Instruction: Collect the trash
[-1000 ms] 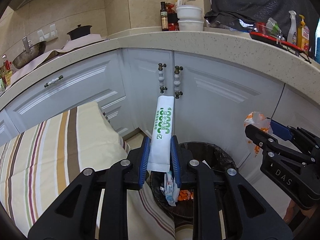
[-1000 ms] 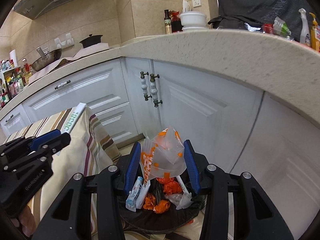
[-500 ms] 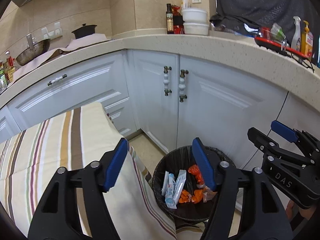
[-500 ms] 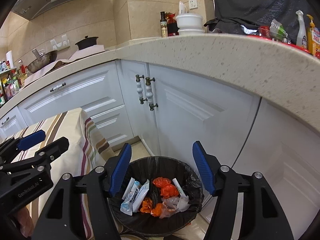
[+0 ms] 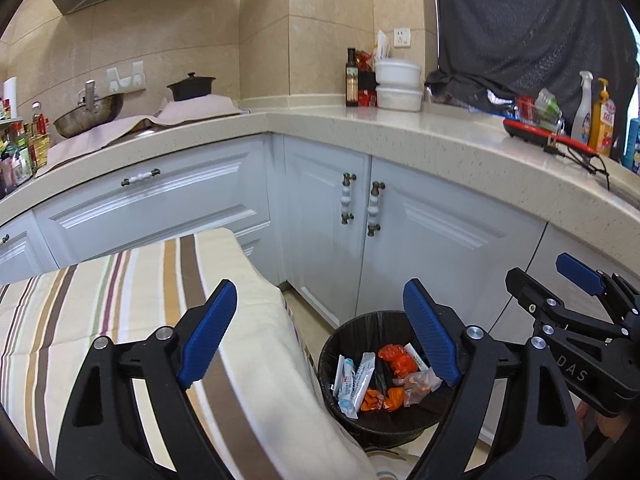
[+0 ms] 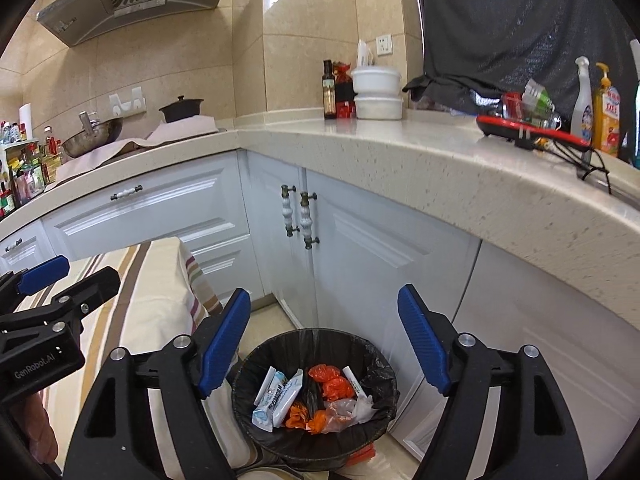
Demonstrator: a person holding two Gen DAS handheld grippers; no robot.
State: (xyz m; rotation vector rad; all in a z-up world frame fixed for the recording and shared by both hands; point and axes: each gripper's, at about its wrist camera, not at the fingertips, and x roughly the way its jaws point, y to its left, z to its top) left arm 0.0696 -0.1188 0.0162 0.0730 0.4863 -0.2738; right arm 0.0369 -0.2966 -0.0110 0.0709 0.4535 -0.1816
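A round bin with a black liner (image 5: 340, 344) (image 6: 256, 364) stands on the floor against the white cabinets. Inside lie white and blue wrappers (image 5: 352, 380) (image 6: 276, 396), orange scraps (image 5: 396, 360) (image 6: 330, 384) and a clear orange-printed bag (image 6: 340, 410). My left gripper (image 5: 324, 336) hangs above the bin's left side, jaws opening, nothing between them. My right gripper (image 6: 324, 340) is above the bin too, jaws opening and empty; it also shows in the left wrist view (image 5: 560, 280).
A table under a striped cloth (image 5: 120, 300) (image 6: 160, 280) stands left of the bin. White cabinet doors (image 5: 420, 240) and a speckled counter (image 6: 440, 160) run behind. On the counter are bottles, stacked white bowls (image 5: 398, 84) and a red tray (image 6: 528, 128).
The left gripper let go of the white and green packet, the right one released the clear orange-printed bag. Both now lie in the bin, and both grippers have risen and widened.
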